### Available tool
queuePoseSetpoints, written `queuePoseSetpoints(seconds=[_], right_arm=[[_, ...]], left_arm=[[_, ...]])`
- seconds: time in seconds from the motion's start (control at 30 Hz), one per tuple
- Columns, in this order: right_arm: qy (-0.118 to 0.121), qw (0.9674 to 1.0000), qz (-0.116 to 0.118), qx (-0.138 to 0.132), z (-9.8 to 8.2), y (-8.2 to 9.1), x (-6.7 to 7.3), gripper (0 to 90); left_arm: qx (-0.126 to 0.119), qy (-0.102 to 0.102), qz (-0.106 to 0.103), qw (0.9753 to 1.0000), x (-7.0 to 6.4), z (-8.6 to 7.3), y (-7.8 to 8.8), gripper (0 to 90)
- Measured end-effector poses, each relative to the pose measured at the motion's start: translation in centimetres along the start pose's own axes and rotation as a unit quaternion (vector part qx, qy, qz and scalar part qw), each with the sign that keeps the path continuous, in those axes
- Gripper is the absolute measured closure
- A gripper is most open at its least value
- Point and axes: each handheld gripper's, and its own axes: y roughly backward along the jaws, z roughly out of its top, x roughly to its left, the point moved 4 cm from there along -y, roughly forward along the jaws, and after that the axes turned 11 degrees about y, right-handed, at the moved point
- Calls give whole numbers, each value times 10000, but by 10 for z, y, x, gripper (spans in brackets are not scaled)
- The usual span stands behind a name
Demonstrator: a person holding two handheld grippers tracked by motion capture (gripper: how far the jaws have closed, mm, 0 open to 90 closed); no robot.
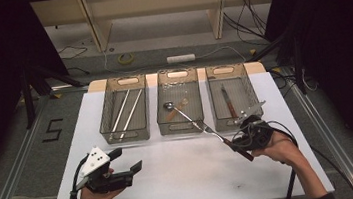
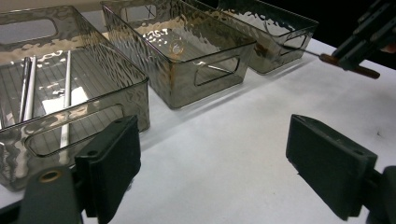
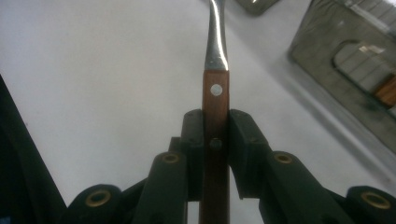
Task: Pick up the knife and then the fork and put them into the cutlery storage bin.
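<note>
From where I stand, this looks like sorting cutlery into three clear bins at the far side of the counter (image 1: 183,174), and it seems well along. The left bin (image 1: 107,118) already holds two long metal rods, the middle bin (image 1: 160,115) a spoon-like piece, and the right bin (image 1: 253,102) a wooden-handled knife. What is left, by my reading, is the one piece in hand: a fork (image 1: 217,134) with a wooden handle, not yet dropped into any bin; nothing else lies loose on the white sheet.

The right gripper (image 1: 242,145) has its jaws drawn narrow and pressed on both flat sides of the fork's wooden handle, as the right gripper view shows plainly (image 3: 215,140). The fork is lifted off the counter, just in front of the gap between the middle and right bins, toward four o'clock of the middle bin.

Its long axis runs on a diagonal across the high view: handle end low at about four o'clock, tines toward ten o'clock, reaching to the near corner of the middle bin. Which bin it is meant for I cannot tell.

The left gripper (image 1: 129,165) sits idle at seven o'clock on the counter, jaws spread wide with nothing between them (image 2: 210,168)
</note>
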Motion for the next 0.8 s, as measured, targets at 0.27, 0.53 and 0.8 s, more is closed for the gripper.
queuePoseSetpoints(seconds=[0.27,0.53,0.8], right_arm=[[-341,9979,-205,-513,15,18,-30,774],[-675,9939,-452,-742,34,28,-59,774],[-975,9897,-650,-827,46,28,-84,774]], left_arm=[[0,7,16,10000,1,0,0,174],[-23,35,9,10000,1,0,0,174],[-17,27,7,10000,1,0,0,174]])
